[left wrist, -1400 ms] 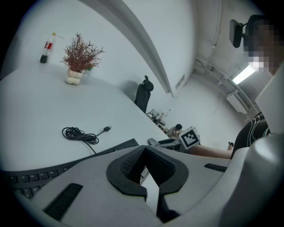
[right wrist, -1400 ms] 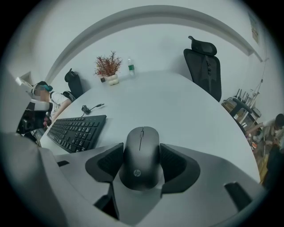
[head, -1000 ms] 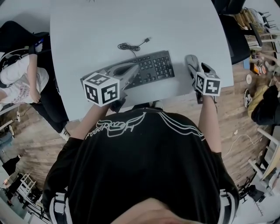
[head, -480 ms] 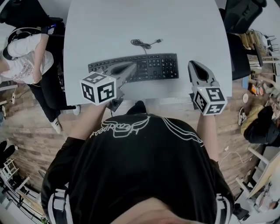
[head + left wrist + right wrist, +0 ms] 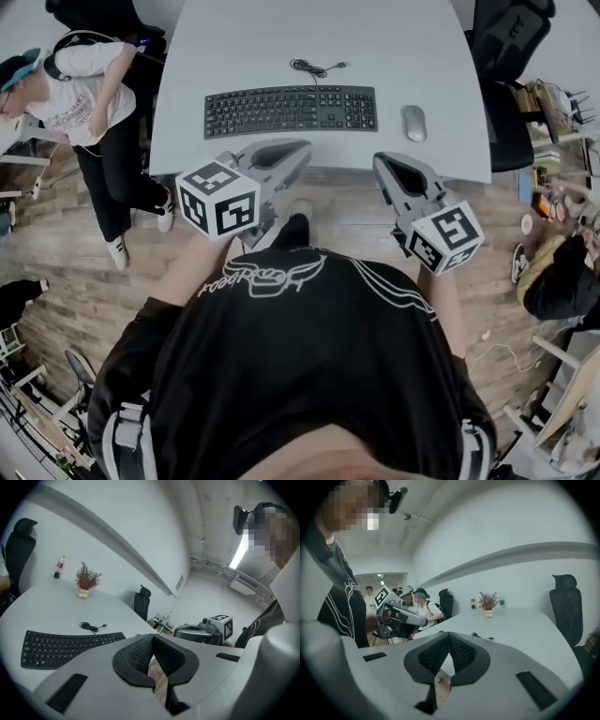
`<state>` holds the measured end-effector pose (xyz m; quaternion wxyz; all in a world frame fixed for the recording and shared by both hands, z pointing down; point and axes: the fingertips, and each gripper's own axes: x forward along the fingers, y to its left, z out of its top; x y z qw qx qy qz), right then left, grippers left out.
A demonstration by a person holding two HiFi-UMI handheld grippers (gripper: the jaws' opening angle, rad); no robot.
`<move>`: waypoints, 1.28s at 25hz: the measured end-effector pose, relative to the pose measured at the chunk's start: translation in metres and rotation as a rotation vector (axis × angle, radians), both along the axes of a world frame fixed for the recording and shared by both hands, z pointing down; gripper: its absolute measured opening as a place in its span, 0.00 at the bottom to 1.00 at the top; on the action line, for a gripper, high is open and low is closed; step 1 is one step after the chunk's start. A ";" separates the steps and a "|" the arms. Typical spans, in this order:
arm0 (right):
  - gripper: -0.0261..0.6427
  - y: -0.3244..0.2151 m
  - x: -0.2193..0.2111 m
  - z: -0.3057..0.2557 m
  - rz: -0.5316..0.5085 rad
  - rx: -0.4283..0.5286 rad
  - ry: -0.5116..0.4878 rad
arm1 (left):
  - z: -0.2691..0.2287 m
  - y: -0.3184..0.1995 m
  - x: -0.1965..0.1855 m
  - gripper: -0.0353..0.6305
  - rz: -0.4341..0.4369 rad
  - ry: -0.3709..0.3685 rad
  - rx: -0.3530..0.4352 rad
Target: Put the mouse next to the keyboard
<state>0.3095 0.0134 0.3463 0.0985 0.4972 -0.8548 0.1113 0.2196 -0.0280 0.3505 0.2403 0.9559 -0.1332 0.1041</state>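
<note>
The grey mouse [image 5: 413, 123] lies on the white table [image 5: 281, 37], just right of the black keyboard [image 5: 291, 110] and level with it. Both grippers hang in front of the table's near edge, above the floor. My left gripper [image 5: 302, 147] is shut and empty, below the keyboard's middle. My right gripper [image 5: 382, 160] is also shut; its jaws have just been closing with nothing between them, and it sits a short way in front of the mouse. In the left gripper view the pads [image 5: 140, 653] meet, with the keyboard [image 5: 61, 646] to their left. In the right gripper view the pads [image 5: 461, 653] touch.
The keyboard's loose cable [image 5: 314, 67] lies coiled behind it. A small plant [image 5: 86, 581] and a bottle [image 5: 59, 567] stand at the table's far end. Black office chairs [image 5: 506, 37] flank the table. A person [image 5: 84, 84] stands at its left side, on wooden floor [image 5: 347, 211].
A second ago my right gripper was at the mouse on the table. Both grippers have since drawn back off the table toward me, and the mouse stays beside the keyboard.
</note>
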 end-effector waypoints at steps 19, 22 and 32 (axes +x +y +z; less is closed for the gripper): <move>0.05 0.156 -0.008 0.008 0.066 -0.026 0.000 | -0.013 0.173 -0.006 0.06 0.055 -0.023 0.102; 0.05 0.162 -0.007 0.007 0.066 -0.038 -0.015 | -0.014 0.180 -0.006 0.06 0.057 -0.027 0.111; 0.05 0.177 -0.007 0.010 0.053 -0.057 -0.017 | -0.011 0.195 -0.003 0.06 0.055 -0.035 0.104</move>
